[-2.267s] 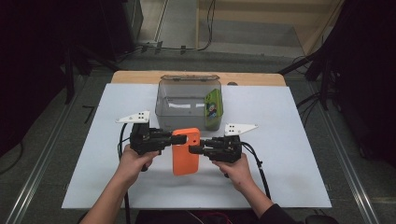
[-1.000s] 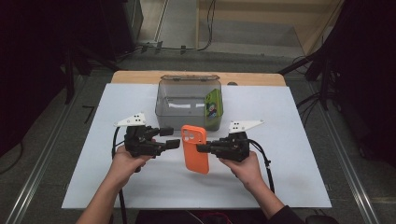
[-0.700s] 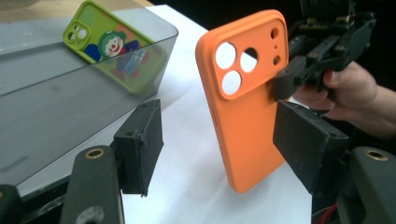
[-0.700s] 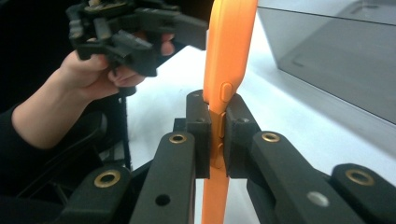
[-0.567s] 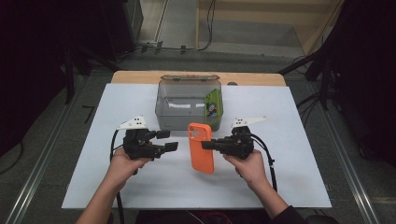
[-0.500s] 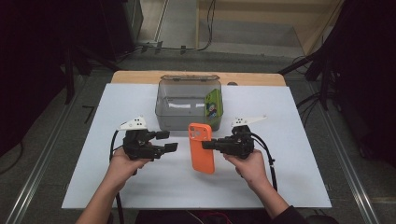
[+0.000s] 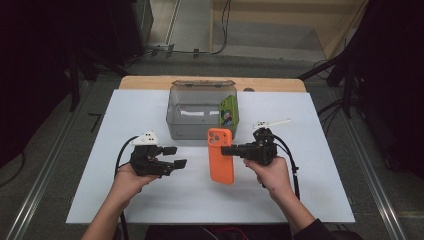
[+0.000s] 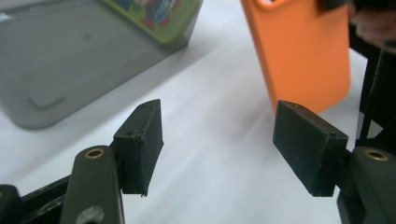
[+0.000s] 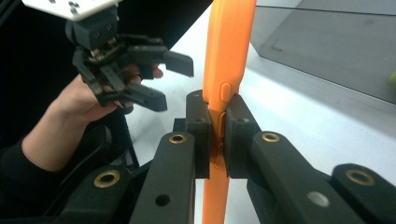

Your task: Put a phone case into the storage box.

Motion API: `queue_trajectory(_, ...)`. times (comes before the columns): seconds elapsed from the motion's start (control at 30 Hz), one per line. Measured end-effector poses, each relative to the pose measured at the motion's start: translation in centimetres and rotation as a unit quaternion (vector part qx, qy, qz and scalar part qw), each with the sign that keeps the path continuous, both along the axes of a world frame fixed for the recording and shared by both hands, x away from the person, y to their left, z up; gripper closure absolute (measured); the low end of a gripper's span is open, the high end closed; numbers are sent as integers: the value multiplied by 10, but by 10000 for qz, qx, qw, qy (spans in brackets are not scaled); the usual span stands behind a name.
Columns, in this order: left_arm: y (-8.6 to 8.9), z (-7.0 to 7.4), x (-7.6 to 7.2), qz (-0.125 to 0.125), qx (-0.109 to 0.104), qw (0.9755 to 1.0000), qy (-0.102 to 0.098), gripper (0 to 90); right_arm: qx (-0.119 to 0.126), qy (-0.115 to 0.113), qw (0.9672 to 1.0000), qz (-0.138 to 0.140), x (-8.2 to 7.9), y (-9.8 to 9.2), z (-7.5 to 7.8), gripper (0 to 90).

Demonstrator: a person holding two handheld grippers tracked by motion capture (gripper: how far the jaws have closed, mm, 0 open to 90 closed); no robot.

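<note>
Handover done: orange silicone phone case, earlier pinched by both claws, now hangs from the right gripper alone, clamped tight on its side edge, held upright above the white desk middle, just in front of the clear grey plastic box. Left gripper has let go and backed toward the left edge, jaws wide, nothing between. Next probably drop the case into the box.

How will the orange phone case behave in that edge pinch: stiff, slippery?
Orange case probably flexes: it looks thin, and the right gripper pinches only its edge. Likely light, since one narrow pinch holds it up. It may pivot or slip, as it hangs well beyond the pads.
</note>
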State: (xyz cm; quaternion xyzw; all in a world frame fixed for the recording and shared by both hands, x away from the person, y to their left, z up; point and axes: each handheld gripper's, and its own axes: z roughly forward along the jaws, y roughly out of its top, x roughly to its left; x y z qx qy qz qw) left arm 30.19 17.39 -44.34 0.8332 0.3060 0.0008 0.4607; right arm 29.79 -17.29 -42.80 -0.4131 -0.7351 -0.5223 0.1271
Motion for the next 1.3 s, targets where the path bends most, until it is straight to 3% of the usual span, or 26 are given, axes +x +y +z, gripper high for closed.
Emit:
queue_trajectory(0.2, 1, -3, -2, -9, 21, 10000, 45, 337, -2, 291, 9995, -114, 6, -5, 8, 808)
queue_trajectory(0.77, 5, -8, -2, 7, -85, 9999, 129, 337, 90, 436, 9981, -422, 39, -5, 44, 808)
queue_trajectory(1.07, 6, -8, -2, 15, -137, 9998, 149, 337, 40, 221, 9981, -572, 58, 2, 64, 808)
queue_trajectory(1.3, 7, -8, -2, 23, -156, 9998, 136, 338, -4, 219, 9969, -752, 79, 4, 75, 808)
